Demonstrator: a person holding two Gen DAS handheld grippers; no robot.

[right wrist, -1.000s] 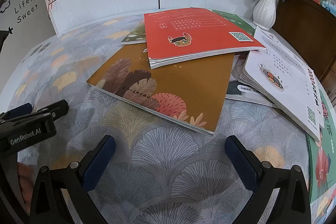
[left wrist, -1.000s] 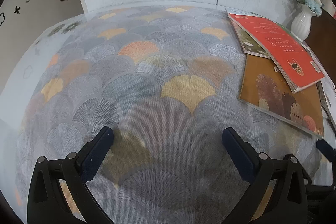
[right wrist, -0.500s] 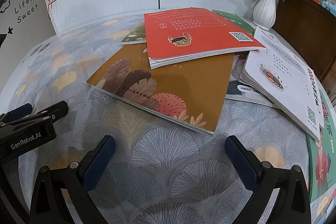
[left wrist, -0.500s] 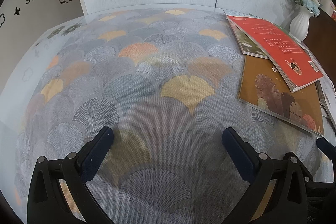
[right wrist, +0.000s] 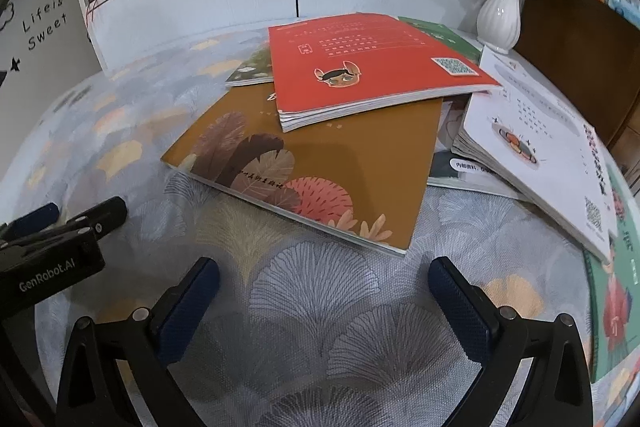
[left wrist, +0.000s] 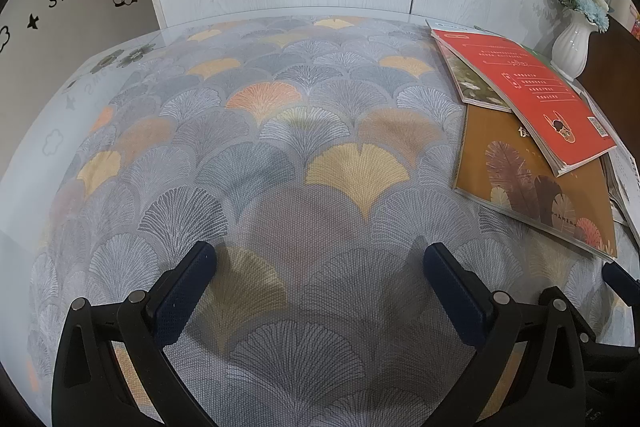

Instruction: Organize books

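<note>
Thin red softcover book (right wrist: 372,67) tops the loose pile at the counter's (right wrist: 320,287) right; probably light and floppy, so grip its near overhanging edge. Both claws, right (right wrist: 324,277) and left (left wrist: 320,263), gape empty.

Our right gripper (right wrist: 322,281) hangs wide apart over the patterned tablecloth (right wrist: 320,307). At twelve o'clock a red book (right wrist: 372,67) lies on a brown book (right wrist: 320,163); at three, a white book (right wrist: 540,147). Our left gripper (right wrist: 60,223) shows at nine.
</note>
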